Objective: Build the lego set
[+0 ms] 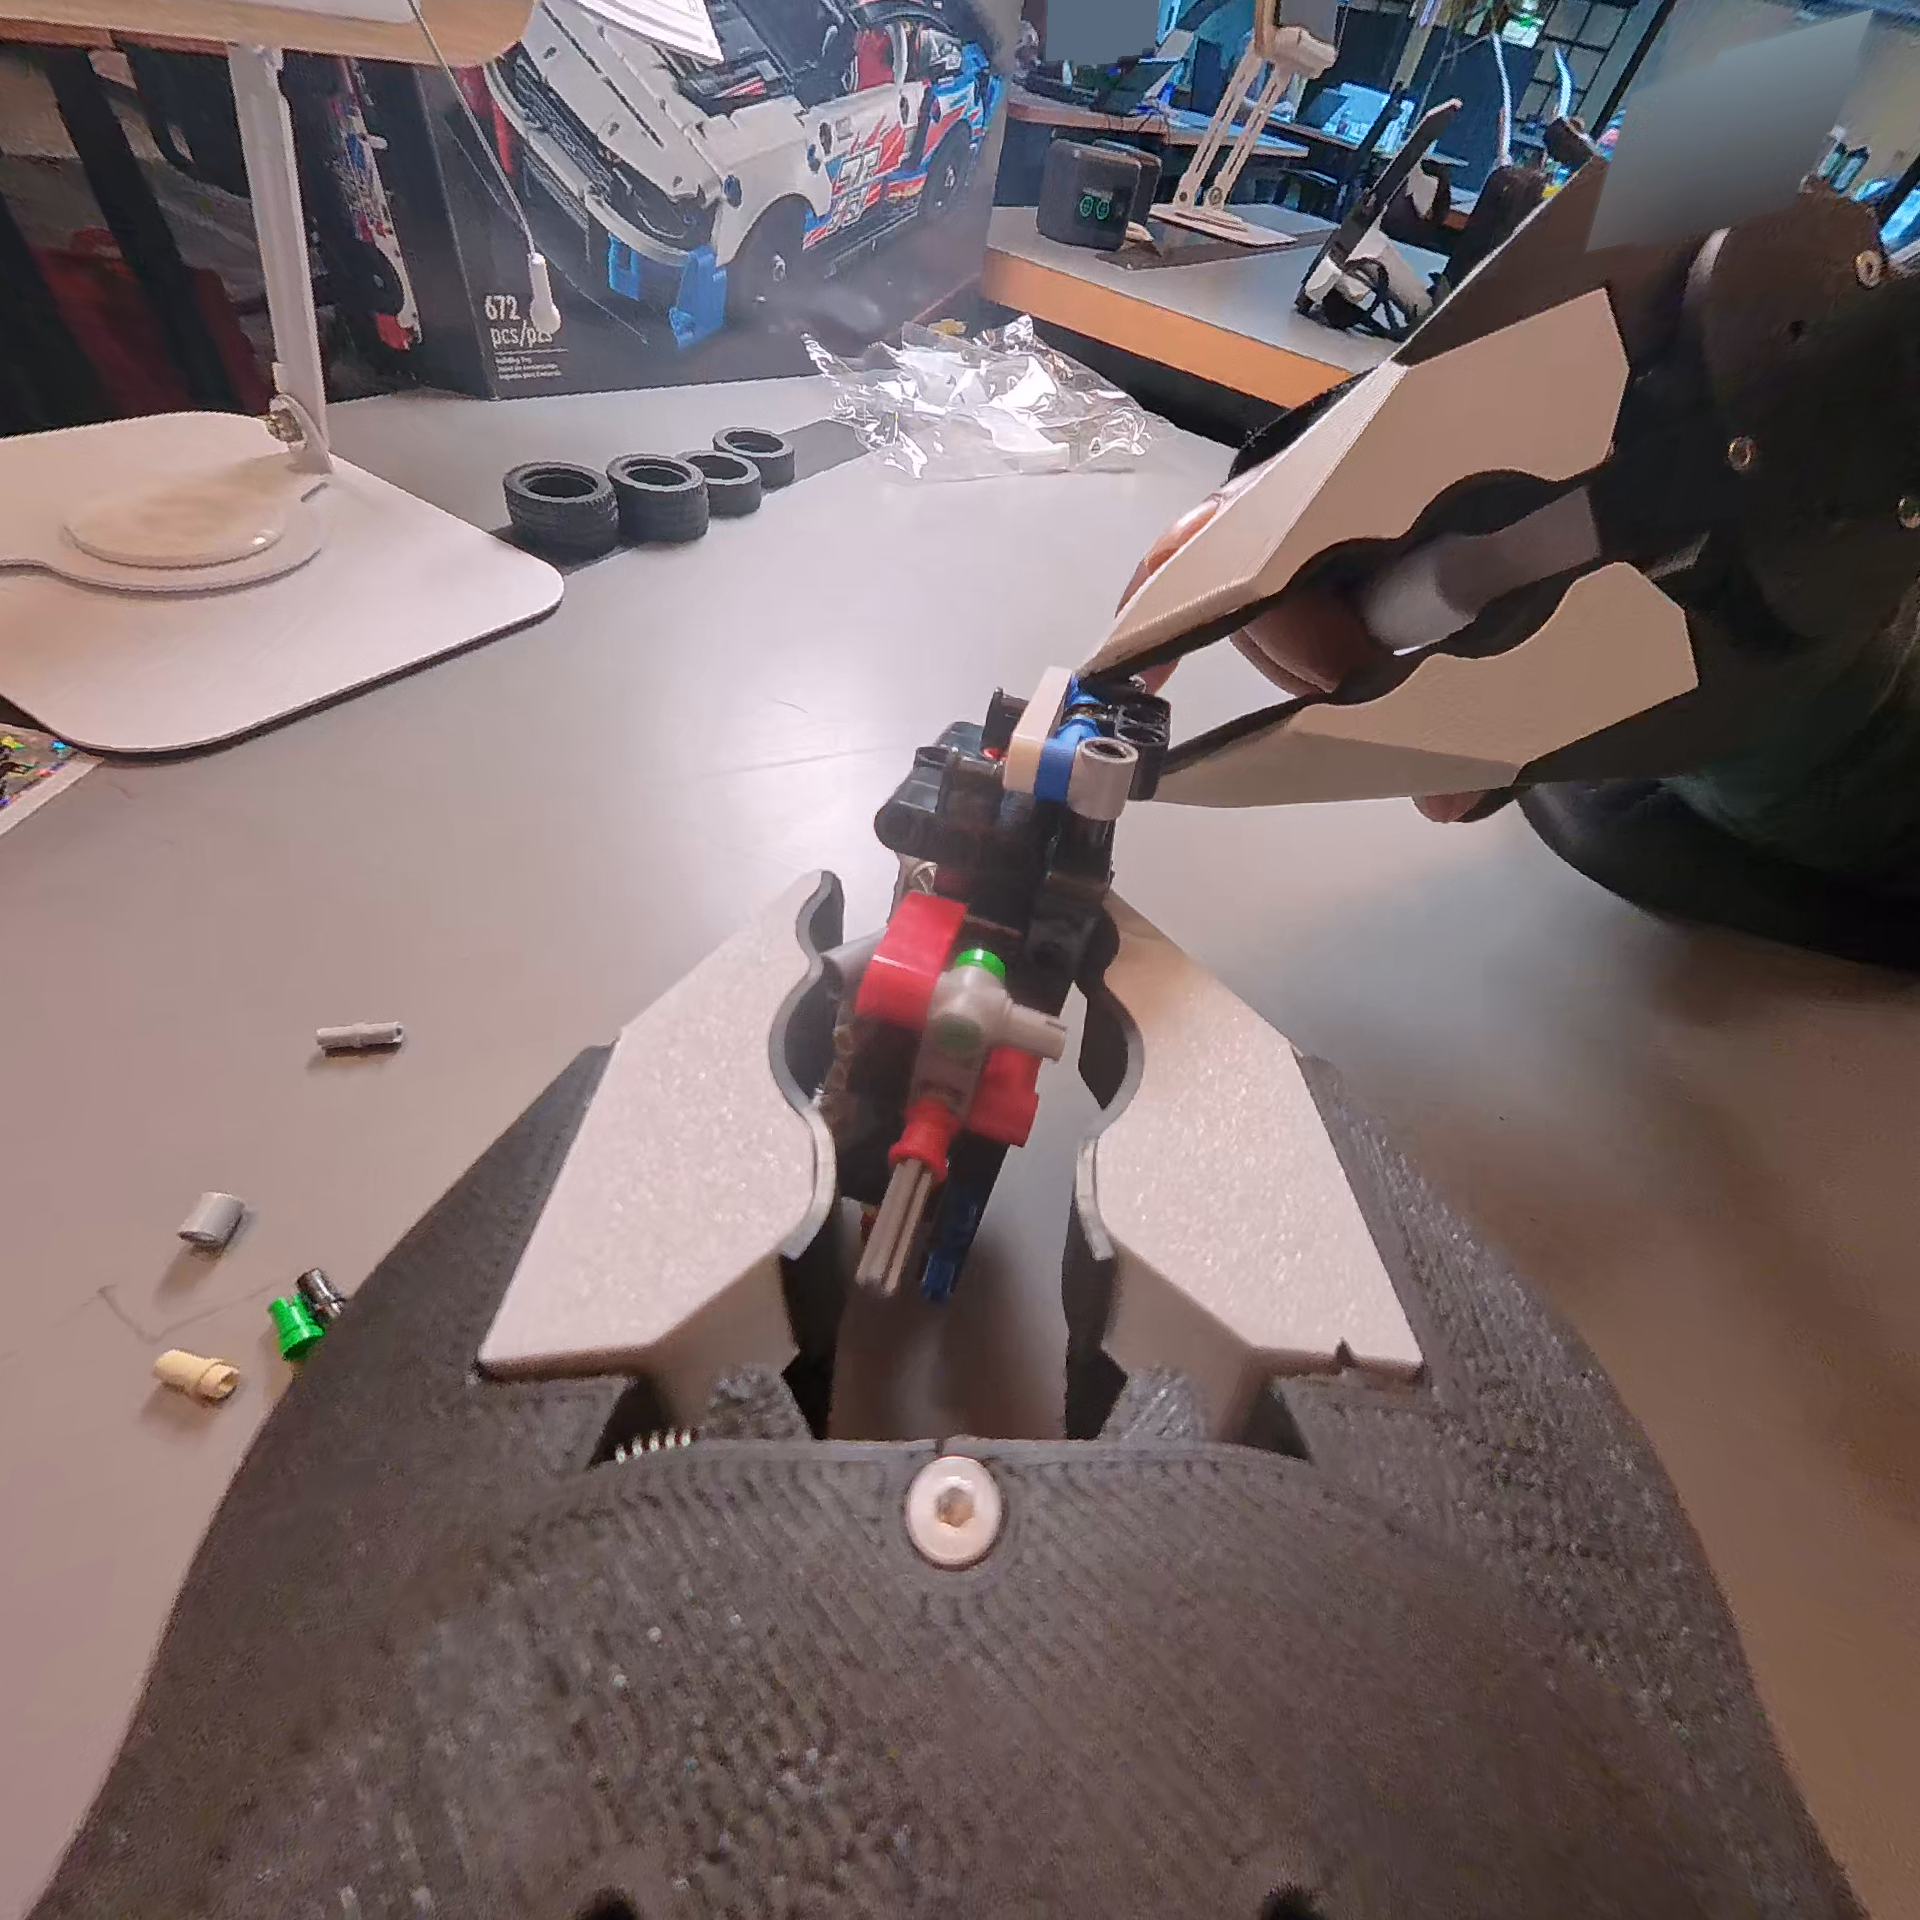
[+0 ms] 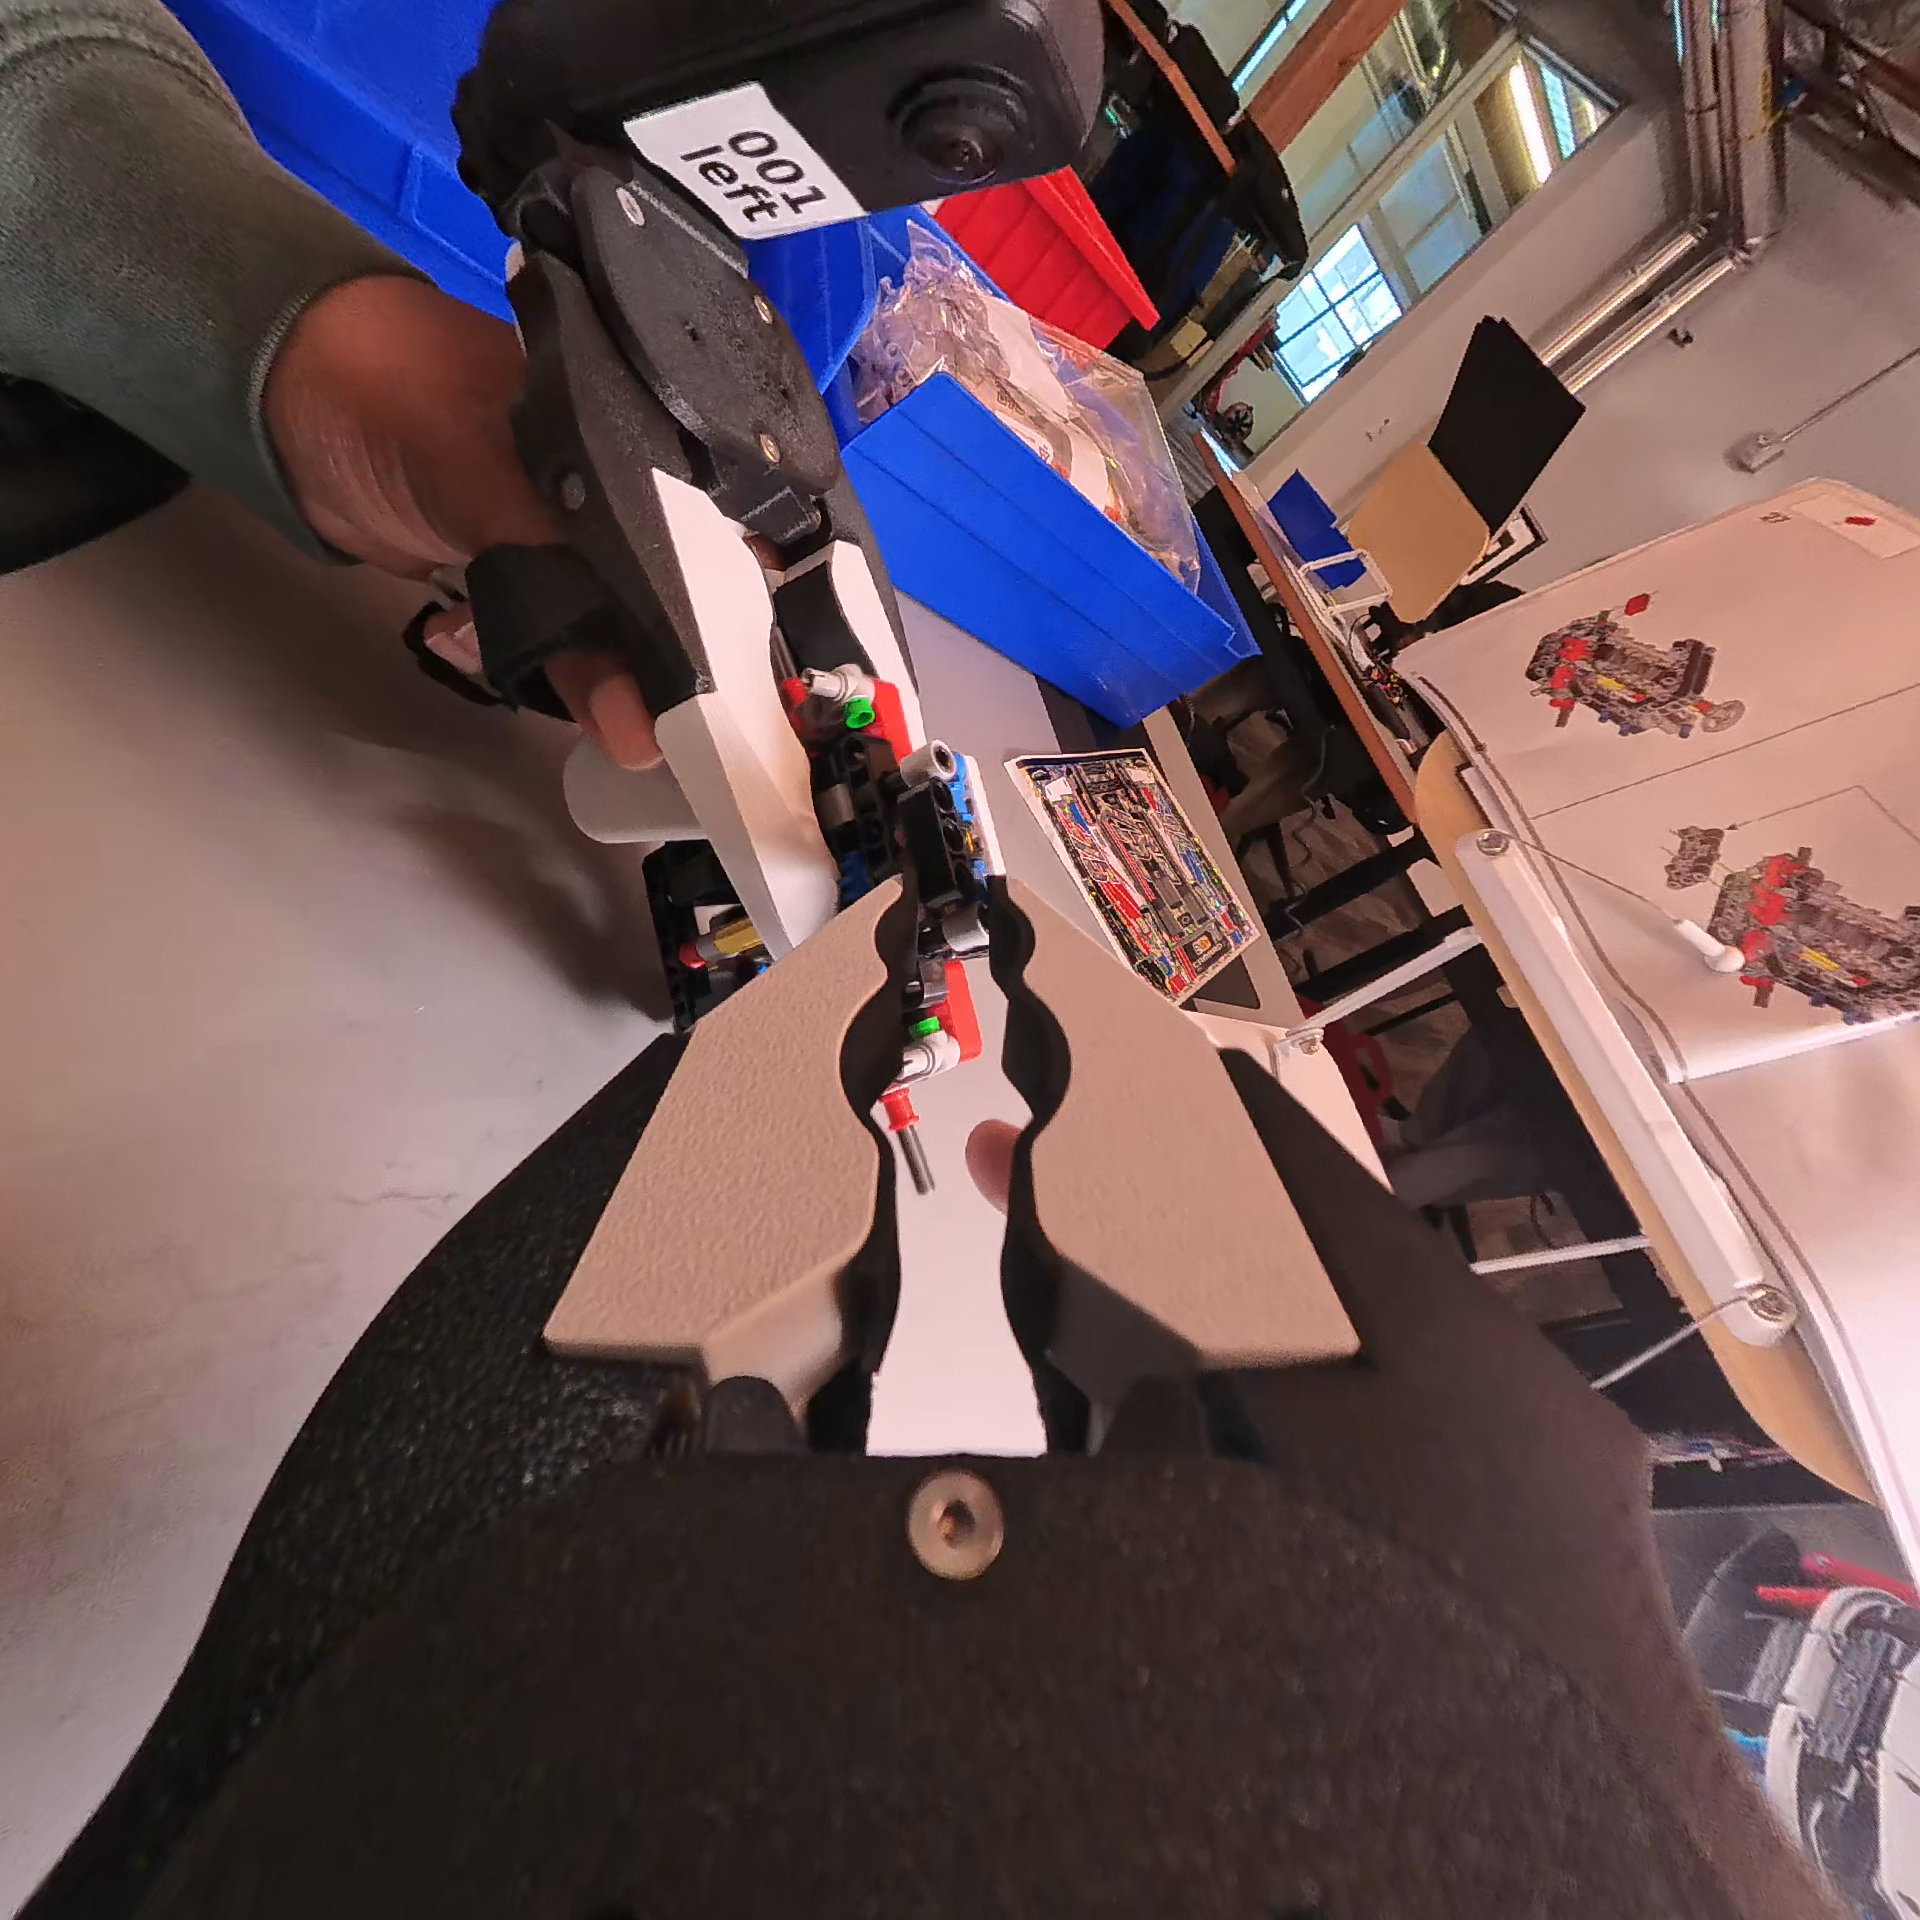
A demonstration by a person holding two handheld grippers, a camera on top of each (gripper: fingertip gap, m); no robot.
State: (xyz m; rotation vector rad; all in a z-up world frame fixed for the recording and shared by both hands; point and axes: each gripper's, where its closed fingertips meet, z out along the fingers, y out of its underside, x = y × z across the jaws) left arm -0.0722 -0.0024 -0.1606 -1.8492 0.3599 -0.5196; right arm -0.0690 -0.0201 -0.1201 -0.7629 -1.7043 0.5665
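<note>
The left gripper (image 1: 961, 914) is clamping the near end of the lego assembly (image 1: 987, 935), a black-framed build with red connectors, a green pin and a grey axle hanging back between the fingers; it is being held clear above the grey table (image 1: 727, 675). At the assembly's far end, the right gripper (image 1: 1117, 727) is closing its tips, narrowed, on a cluster of white, blue and light grey pieces. In the right wrist view the right gripper (image 2: 951, 904) is pinching the black beam end of the same assembly (image 2: 935, 831), while the left gripper (image 2: 821, 790) is coming in from above, held by a person's hand (image 2: 416, 436).

Beside the left gripper, loose parts are lying on the table: a tan pin (image 1: 197, 1377), a green pin (image 1: 291, 1325), a grey bush (image 1: 213, 1218) and a grey peg (image 1: 358, 1036). Farther off, four black tyres (image 1: 649, 488) are standing in a row next to a white stand base (image 1: 260, 582). Behind them a crumpled clear bag (image 1: 977, 400) is lying before the set's box (image 1: 727, 208). The instruction booklet (image 2: 1714, 790) is sitting open on the stand.
</note>
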